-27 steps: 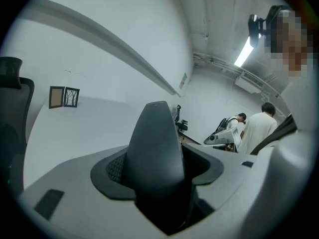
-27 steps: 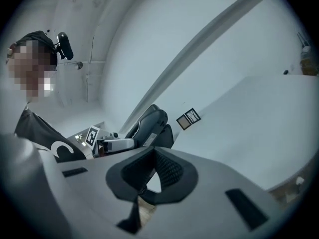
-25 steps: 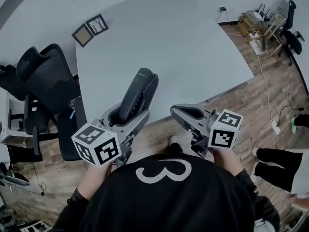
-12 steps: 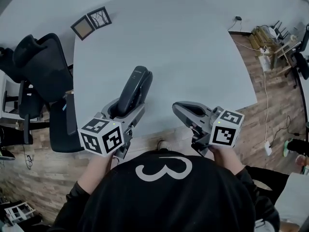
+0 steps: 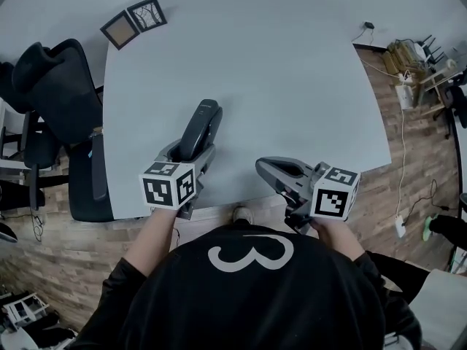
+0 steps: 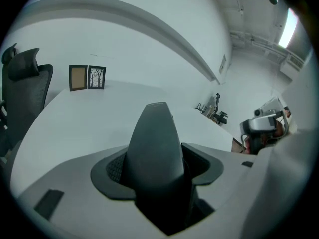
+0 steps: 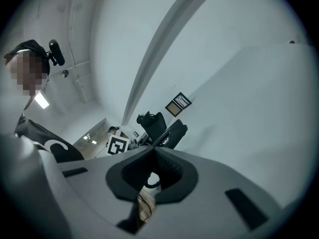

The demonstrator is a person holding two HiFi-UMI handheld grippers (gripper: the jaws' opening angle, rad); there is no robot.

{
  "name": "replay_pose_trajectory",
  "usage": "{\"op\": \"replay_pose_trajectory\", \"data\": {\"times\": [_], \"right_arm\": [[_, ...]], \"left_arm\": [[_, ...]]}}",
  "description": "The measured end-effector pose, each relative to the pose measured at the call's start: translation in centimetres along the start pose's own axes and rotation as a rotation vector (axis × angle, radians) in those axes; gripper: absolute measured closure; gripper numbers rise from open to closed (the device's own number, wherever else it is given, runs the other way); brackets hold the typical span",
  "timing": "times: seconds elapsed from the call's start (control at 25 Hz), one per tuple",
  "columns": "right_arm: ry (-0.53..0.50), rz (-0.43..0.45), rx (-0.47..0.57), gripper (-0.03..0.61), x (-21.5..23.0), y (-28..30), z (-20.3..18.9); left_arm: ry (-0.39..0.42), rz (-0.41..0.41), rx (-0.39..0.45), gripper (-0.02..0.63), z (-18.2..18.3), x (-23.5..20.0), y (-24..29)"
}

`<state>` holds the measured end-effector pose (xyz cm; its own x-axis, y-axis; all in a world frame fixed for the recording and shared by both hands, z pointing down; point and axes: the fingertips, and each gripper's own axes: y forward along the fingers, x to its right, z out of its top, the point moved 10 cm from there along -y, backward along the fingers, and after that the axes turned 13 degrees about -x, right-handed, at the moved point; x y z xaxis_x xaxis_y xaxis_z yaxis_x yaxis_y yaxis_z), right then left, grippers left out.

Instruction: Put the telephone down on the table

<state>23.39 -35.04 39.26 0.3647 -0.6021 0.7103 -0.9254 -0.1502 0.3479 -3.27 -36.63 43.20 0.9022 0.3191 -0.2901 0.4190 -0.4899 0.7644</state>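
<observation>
A black telephone handset [image 5: 199, 126] is clamped between the jaws of my left gripper [image 5: 186, 152]. It sticks out forward over the near part of the grey table [image 5: 292, 79]. In the left gripper view the handset [image 6: 154, 143] fills the gap between the pads and points at the far wall. I cannot tell whether it touches the tabletop. My right gripper [image 5: 267, 170] hovers at the table's front edge, shut and empty. In its own view its pads [image 7: 167, 166] meet at the tip.
Two small picture frames [image 5: 133, 22] stand at the table's far left corner, also visible in the left gripper view [image 6: 87, 77]. Black office chairs [image 5: 55, 86] stand to the left of the table. Cables and boxes [image 5: 408, 57] lie on the wooden floor at the right.
Both grippers have moved forward toward the table. The handset, still gripped, now reaches over the tabletop and looks lower. The right gripper stays shut.
</observation>
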Motion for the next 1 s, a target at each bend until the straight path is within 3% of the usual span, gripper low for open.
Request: {"op": "replay_pose_trajectory", "data": {"times": [0.28,0.6,1.0], "right_arm": [[-0.002,-0.021,-0.062,0.569,0.8,0.1,-0.9],[0.033,-0.066,-0.09,0.569,2.1,-0.2,-2.1],[0.061,-0.029,-0.089,0.569,2.5,-0.7,-2.5]], "left_arm": [[0.041,0.095,-0.045,0.321,-0.4,-0.7,4.8],[0.175,0.199,-0.09,0.321,-1.3,-0.2,7.5],[0.327,0.378,-0.129,0.318,-1.8,2.0,8.5]]}}
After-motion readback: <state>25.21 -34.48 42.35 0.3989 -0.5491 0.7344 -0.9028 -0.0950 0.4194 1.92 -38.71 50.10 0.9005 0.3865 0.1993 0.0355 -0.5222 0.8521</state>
